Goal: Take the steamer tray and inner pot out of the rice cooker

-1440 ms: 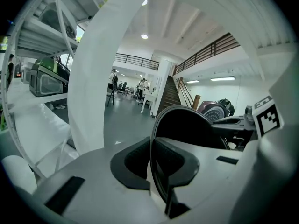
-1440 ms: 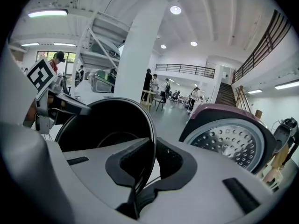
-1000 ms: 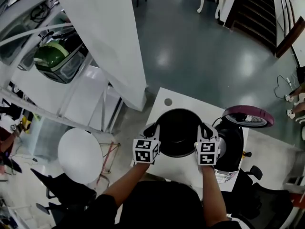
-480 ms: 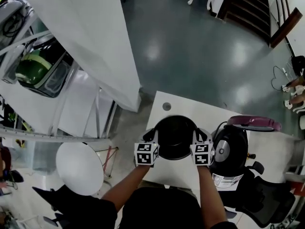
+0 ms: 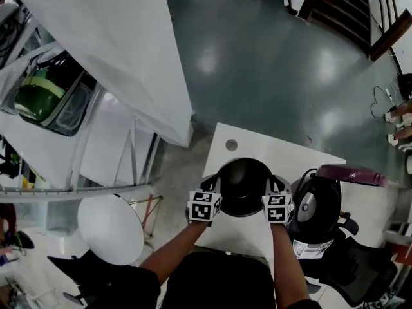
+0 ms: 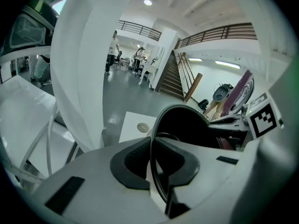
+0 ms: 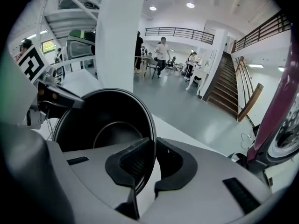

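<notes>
Black inner pot (image 5: 243, 185) in both jaws

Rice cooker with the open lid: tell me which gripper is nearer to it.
Right. The right gripper grips the inner pot by its rim on the side beside the rice cooker. The left gripper grips the opposite rim, with the whole pot between it and the cooker.
</notes>
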